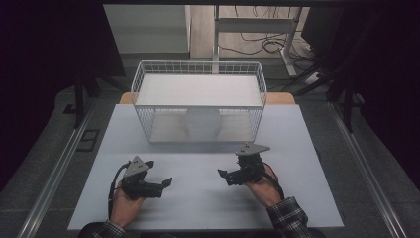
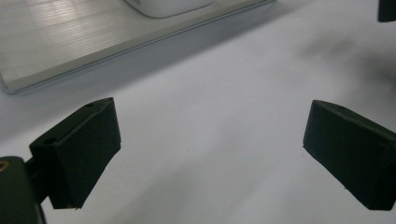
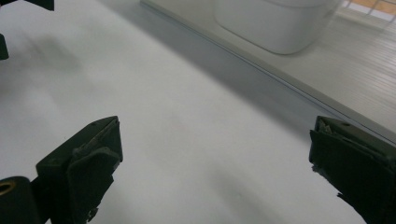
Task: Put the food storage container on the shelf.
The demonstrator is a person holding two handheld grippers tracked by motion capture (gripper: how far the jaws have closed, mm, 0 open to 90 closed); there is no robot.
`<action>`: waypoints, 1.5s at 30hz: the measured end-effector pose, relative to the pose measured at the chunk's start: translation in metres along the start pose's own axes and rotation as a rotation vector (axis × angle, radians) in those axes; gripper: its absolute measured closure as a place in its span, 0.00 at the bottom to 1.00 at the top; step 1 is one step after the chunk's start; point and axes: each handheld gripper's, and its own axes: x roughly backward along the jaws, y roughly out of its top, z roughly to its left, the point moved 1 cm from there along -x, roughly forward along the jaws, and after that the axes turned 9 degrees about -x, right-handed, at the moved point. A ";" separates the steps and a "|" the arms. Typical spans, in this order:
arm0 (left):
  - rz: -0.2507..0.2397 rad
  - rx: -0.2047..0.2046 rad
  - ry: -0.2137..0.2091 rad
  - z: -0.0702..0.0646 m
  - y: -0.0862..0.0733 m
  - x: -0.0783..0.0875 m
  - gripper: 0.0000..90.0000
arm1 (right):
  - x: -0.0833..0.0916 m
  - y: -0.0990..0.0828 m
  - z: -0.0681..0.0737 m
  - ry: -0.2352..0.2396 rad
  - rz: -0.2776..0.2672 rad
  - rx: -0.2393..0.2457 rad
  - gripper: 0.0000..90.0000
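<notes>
My left gripper [image 1: 162, 185] rests low over the white table [image 1: 198, 208] at the front left, held in a hand, its jaws wide apart and pointing right. In its own view the left gripper [image 2: 210, 135] has bare table between its pads. My right gripper [image 1: 225, 176] is at the front right, jaws pointing left, also open. The right gripper [image 3: 215, 154] holds nothing in its own view. A white rounded container [image 1: 203, 124] stands on the lower board of a white wire rack [image 1: 198, 67] behind both grippers. That container [image 2: 168, 5] [image 3: 275, 23] is cut off by the top edge of both gripper views.
The rack's lower board [image 2: 70, 42] [image 3: 336, 79] lies flat on the table just beyond the jaws. Its upper shelf [image 1: 198, 89] covers the container from above. Dark floor, metal rails and desk legs with cables surround the table. A wide strip of bare tabletop separates the two grippers.
</notes>
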 end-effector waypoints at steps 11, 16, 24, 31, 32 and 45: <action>0.006 0.006 0.040 0.003 -0.008 0.019 0.04 | 0.030 -0.020 -0.012 -0.038 -0.025 -0.043 0.02; 0.003 0.017 0.049 0.004 -0.012 0.027 0.04 | 0.044 -0.030 -0.018 -0.065 -0.041 -0.065 0.02; -0.008 0.031 0.071 0.008 -0.020 0.040 0.04 | 0.065 -0.042 -0.026 -0.103 -0.072 -0.101 0.01; -0.010 0.050 0.102 0.012 -0.029 0.052 0.03 | 0.082 -0.058 -0.033 -0.149 -0.079 -0.137 0.00; -0.012 0.055 0.106 0.013 -0.030 0.054 0.03 | 0.084 -0.060 -0.034 -0.152 -0.079 -0.139 0.00; 0.007 0.102 0.103 0.017 -0.046 0.059 0.02 | 0.099 -0.095 -0.043 -0.194 -0.053 -0.209 0.00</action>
